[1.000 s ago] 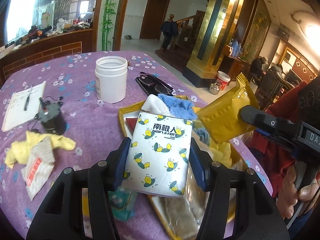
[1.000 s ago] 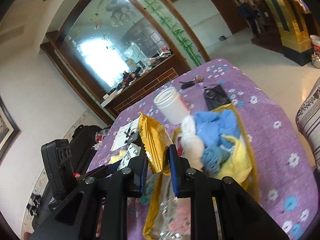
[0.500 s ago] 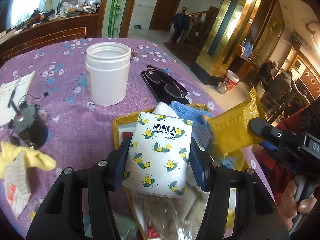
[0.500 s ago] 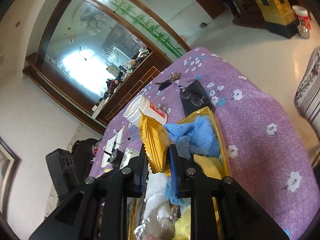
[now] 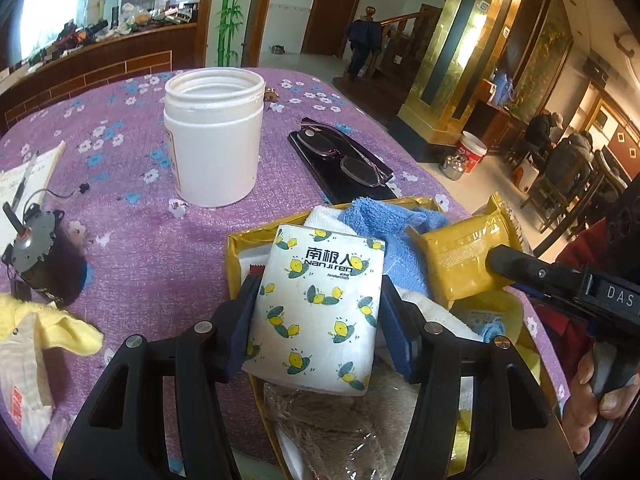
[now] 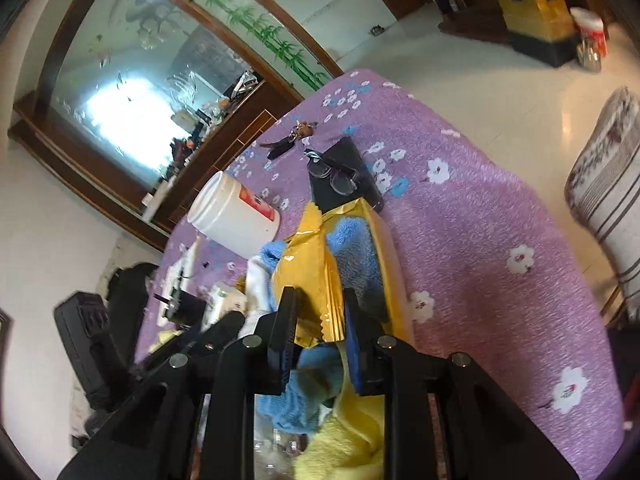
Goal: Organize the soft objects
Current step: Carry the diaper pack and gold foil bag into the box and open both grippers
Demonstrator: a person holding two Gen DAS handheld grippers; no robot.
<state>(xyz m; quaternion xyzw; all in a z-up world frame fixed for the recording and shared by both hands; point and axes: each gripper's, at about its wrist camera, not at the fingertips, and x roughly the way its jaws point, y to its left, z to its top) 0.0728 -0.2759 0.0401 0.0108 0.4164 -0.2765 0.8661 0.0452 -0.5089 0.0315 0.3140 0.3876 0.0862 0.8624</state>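
My left gripper (image 5: 316, 312) is shut on a white tissue pack (image 5: 320, 304) printed with yellow bees, held just above a gold tray (image 5: 234, 244). The tray holds a blue towel (image 5: 392, 220), white cloth and a yellow cloth (image 6: 352, 444). My right gripper (image 6: 318, 334) has spread its jaws, and a yellow foil packet (image 6: 316, 276) sits loosely between them over the blue towel (image 6: 356, 248). In the left wrist view the packet (image 5: 464, 256) lies at the tray's right side with the right gripper's fingers (image 5: 536, 274) beside it.
A white open jar (image 5: 214, 136), glasses on a black case (image 5: 344, 164), a small motor (image 5: 32, 248), a notepad (image 5: 24, 176), a yellow cloth (image 5: 60, 324) and a white sachet (image 5: 20, 380) lie on the purple flowered tablecloth (image 5: 140, 216). Keys (image 6: 296, 136) lie farther back.
Both grippers have come lower and nearer over the tray. The right jaws have widened around the yellow packet, which has dropped onto the blue towel. The left still grips the tissue pack.
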